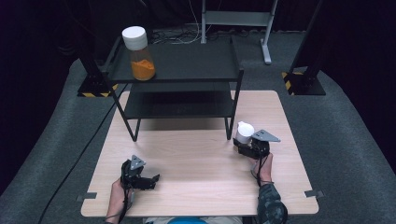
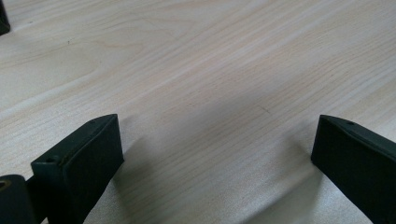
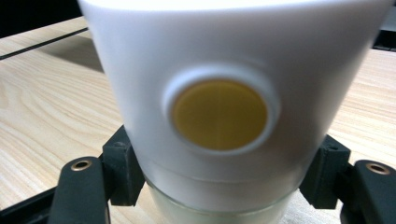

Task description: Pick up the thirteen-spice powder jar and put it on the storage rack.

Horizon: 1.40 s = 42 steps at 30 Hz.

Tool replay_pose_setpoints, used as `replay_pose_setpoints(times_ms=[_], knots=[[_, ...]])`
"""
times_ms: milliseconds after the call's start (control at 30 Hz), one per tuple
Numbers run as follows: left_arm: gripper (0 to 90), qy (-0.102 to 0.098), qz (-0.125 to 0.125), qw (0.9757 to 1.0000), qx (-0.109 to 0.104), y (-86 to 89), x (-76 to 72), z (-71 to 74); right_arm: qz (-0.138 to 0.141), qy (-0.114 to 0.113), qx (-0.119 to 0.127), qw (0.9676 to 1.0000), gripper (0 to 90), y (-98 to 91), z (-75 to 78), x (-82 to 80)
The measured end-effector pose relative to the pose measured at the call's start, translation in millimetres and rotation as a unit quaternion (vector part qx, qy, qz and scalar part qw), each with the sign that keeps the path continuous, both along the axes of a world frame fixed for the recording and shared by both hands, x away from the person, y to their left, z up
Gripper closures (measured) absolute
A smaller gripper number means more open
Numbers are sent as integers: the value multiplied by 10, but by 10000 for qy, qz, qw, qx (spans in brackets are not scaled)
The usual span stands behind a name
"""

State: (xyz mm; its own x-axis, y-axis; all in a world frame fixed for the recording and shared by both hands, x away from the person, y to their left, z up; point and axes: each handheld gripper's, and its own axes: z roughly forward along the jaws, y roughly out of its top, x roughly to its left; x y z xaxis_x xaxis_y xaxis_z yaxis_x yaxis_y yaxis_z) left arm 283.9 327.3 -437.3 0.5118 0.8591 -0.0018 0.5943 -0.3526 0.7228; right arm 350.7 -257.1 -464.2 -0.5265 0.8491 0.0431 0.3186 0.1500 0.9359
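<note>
As the white-capped jar [image 3: 219,107] is clamped in the right gripper [image 1: 247,143], it should be lifted straight from the surface [image 1: 196,154]; the left gripper [image 1: 140,179] is held wide, empty.

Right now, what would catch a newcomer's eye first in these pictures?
Probably the jar of orange powder with its white lid, standing on the left of the black shelf's top level. Next, the white-capped bottle near the shelf's right front leg, clamped in the right tongs. The left tongs sit open over the bare wooden table.
</note>
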Motion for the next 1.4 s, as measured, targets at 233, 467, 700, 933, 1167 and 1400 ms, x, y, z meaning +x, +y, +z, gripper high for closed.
replay_pose_setpoints(times_ms=[233,467,700,933,1167,1400], knots=[[20,-7,0,10000,-1,0,-4,0,130,-80,29,9999,293,-30,10,-19],[23,-4,-9,10000,-6,5,-5,0,296,-161,147,9993,294,-85,43,-64],[25,1,-19,10000,-7,11,-2,3,561,-183,52,9982,295,-108,149,-76],[26,-2,-25,10000,-17,17,0,1,787,-277,97,9965,295,-121,214,-69],[27,9,-34,10000,-44,30,5,1,1071,-360,60,9936,296,-70,336,-44],[27,7,-34,10000,-51,32,4,0,1319,-378,119,9905,297,-5,416,27]])
